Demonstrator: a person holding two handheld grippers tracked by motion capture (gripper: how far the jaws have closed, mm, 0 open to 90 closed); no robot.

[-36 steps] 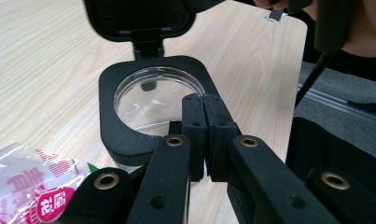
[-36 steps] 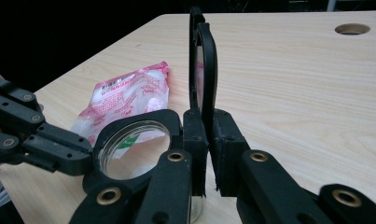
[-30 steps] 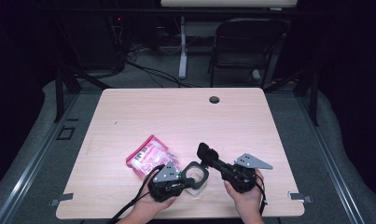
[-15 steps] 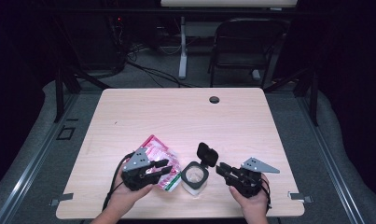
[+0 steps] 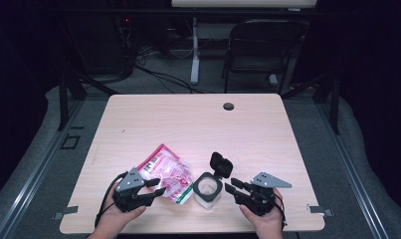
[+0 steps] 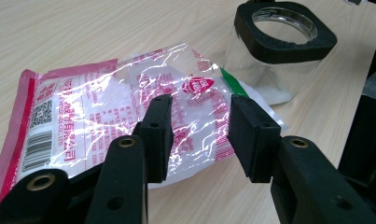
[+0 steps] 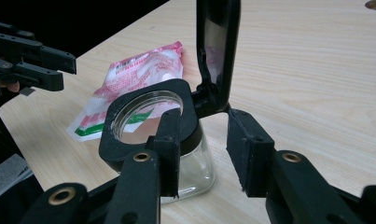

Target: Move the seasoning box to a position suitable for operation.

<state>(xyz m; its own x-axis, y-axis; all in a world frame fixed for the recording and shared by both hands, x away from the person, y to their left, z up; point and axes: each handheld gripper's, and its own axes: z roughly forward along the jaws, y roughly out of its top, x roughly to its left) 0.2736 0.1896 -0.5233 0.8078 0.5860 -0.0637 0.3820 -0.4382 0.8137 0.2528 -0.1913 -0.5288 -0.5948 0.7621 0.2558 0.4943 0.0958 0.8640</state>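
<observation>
Left gripper view: left hand-held gripper (image 6: pixel 199 135) jaws just opening, empty, over crinkly soft slippery pouch (image 6: pixel 129 107) flat on worktop (image 6: pixel 83 28), pinch an edge; right hand-held gripper (image 7: pixel 202 151) likewise opening, beside rigid glass jar (image 7: pixel 150 121), lid up.

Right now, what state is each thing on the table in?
Jar: upright, lid flipped open, a little white powder at the bottom.
Packet: lying flat beside the jar.
Left gripper: open, jaws just opened, over the packet's edge.
Right gripper: open, jaws just opened, beside the jar.
</observation>
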